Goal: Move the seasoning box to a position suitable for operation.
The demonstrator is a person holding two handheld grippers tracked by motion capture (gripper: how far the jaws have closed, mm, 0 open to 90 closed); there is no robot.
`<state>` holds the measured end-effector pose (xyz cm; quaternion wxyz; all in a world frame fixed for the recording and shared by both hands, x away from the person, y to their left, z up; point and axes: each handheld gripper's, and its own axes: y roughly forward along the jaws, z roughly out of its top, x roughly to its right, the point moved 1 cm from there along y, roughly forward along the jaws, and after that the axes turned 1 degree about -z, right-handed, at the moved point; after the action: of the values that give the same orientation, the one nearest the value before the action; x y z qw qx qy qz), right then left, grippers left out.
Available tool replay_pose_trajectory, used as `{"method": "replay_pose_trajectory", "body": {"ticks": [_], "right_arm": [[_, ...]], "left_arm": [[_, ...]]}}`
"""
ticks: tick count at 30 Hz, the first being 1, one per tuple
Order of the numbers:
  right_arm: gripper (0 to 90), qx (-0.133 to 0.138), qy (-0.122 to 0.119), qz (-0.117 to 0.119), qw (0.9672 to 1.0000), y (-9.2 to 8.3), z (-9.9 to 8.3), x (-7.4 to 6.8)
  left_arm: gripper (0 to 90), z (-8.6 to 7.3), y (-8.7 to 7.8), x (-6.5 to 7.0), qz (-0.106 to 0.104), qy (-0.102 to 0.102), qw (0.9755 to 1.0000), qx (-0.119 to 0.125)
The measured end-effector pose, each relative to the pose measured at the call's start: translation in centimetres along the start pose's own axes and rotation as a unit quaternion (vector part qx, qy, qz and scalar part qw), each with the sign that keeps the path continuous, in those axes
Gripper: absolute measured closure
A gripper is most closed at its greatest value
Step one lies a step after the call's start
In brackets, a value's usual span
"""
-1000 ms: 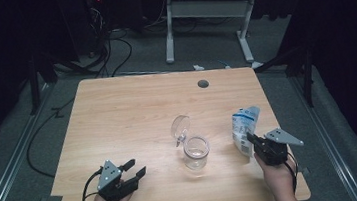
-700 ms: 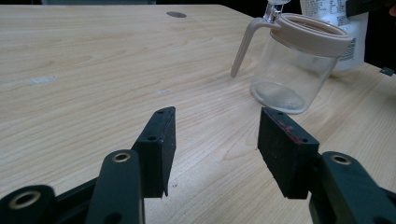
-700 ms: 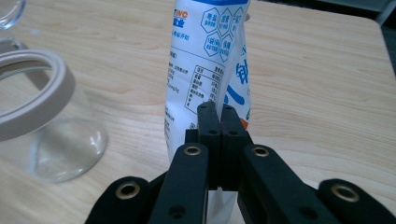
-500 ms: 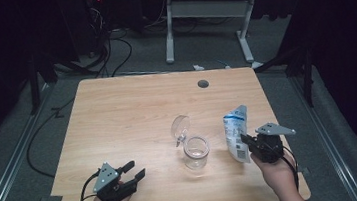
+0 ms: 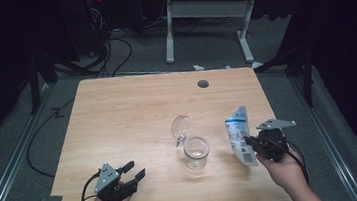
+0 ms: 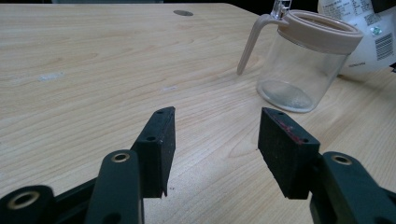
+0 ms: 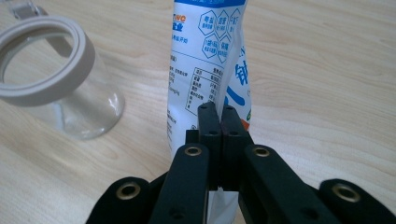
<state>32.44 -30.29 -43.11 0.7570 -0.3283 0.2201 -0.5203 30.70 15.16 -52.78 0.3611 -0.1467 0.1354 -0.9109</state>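
A clear glass jar [image 5: 195,153] with a beige rim stands open on the wooden table [image 5: 132,110], its hinged clear lid [image 5: 180,128] tipped back. The jar [image 6: 303,65] lies ahead and to the right of my left gripper [image 6: 215,140], whose jaws stand open with nothing between them; that gripper [image 5: 132,171] rests near the table's front left. My right gripper [image 7: 218,119] is shut on a white and blue pouch [image 7: 210,60] and holds it upright just right of the jar [image 7: 51,79]. In the high view the pouch [image 5: 238,133] is lifted off the table by that gripper [image 5: 250,145].
A dark round cable hole [image 5: 203,84] sits near the table's far edge. A second table's white legs [image 5: 169,31] and cables [image 5: 105,48] lie on the floor beyond. The table's left half and far part are bare wood.
My right gripper has lifted the pouch and carried it slightly left, toward the jar. The left gripper has stayed in place.
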Motion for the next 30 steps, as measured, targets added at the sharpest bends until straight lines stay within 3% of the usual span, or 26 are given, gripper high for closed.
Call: {"method": "replay_pose_trajectory", "body": {"ticks": [15,26,30], "right_arm": [[90.0,-0.064,-0.037,0.029,0.9969,-0.2,1.3,-0.6],[90.0,-0.104,-0.046,0.024,0.9932,-0.7,2.6,-0.8],[90.0,-0.124,-0.057,0.025,0.9903,-0.8,3.0,-1.0]], "left_arm": [[46.9,0.0,-0.1,0.0,-0.001,0.002,1.0000,0.002],[46.9,-0.1,0.0,0.1,-0.002,0.003,1.0000,0.002],[47.0,-0.1,0.0,0.1,-0.002,0.004,1.0000,0.001]]}}
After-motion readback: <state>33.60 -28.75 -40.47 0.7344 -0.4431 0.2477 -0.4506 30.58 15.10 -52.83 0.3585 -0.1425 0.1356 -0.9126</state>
